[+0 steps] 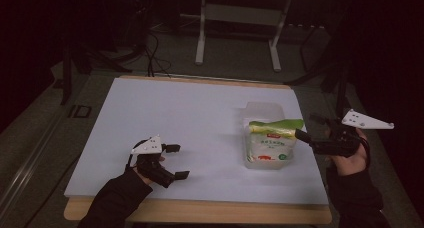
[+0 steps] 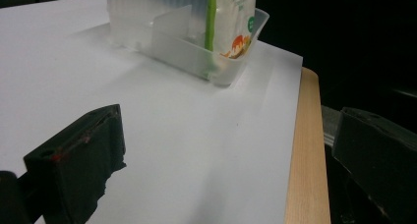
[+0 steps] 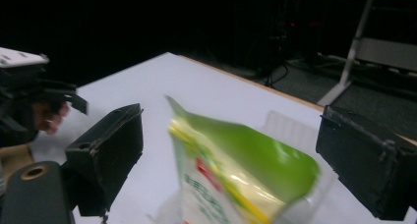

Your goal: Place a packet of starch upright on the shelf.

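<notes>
Right gripper point(image 3: 231, 150) jaws apart, straddling green top of snack pouch point(image 1: 270, 140) — pouch upright in clear plastic bin point(image 2: 187, 52) at table's 3 o'clock. Judged step: grasp or release at top seal; keep jaws level, avoid tipping bin. Left gripper point(image 1: 176, 161) spread wide, idle at 7 o'clock — white table sheet point(image 1: 190, 123) under all.

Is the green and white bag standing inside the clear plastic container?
Yes, the bag stands upright inside the clear container on the table.
</notes>
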`<action>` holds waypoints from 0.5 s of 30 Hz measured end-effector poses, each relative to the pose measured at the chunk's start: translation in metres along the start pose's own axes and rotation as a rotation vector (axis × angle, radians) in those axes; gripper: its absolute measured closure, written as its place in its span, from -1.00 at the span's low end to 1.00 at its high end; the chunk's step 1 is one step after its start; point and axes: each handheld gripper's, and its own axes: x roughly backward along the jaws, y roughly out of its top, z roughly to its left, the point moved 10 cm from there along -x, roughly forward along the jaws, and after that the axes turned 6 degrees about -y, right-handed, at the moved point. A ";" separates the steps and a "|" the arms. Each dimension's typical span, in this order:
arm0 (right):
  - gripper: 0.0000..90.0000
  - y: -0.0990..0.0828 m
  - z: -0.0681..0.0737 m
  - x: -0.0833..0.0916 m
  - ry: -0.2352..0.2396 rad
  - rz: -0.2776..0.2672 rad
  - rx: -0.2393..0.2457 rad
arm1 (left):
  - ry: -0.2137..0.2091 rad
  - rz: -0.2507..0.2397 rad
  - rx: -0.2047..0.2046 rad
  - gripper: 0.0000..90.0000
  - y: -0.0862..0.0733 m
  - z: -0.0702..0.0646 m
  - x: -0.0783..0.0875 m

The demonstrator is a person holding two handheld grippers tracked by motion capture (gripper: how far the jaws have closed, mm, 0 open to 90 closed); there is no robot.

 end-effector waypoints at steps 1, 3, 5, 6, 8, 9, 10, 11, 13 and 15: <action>-0.77 0.002 0.004 0.001 -0.007 -0.002 0.005 | 0.000 0.002 -0.002 -1.00 0.000 0.000 0.000; -0.77 0.005 0.014 0.003 -0.006 -0.006 0.021 | 0.001 0.001 -0.005 -1.00 0.000 -0.001 0.000; -0.77 0.007 0.023 0.003 -0.010 -0.013 0.030 | -0.002 0.002 -0.009 -1.00 0.000 -0.002 0.000; -0.77 0.007 0.028 0.003 0.003 -0.016 0.032 | -0.004 0.006 -0.009 -1.00 -0.001 -0.002 0.000; -0.77 0.006 0.038 0.000 0.016 -0.016 0.048 | -0.005 0.009 -0.010 -1.00 -0.001 -0.003 0.000; -0.77 0.004 0.043 -0.002 0.026 -0.006 0.060 | -0.005 0.010 -0.012 -1.00 -0.001 -0.003 0.001; -0.77 0.002 0.048 -0.004 0.032 -0.003 0.073 | -0.004 0.012 -0.012 -1.00 -0.001 -0.003 0.001; -0.77 0.001 0.052 -0.006 0.044 0.000 0.075 | -0.004 0.011 -0.014 -1.00 -0.001 -0.003 0.001; -0.77 -0.003 0.063 -0.010 0.068 0.011 0.086 | -0.005 0.014 -0.014 -1.00 -0.001 -0.004 0.001; -0.77 -0.007 0.074 -0.014 0.098 0.012 0.093 | -0.009 0.018 -0.015 -1.00 -0.002 -0.005 0.001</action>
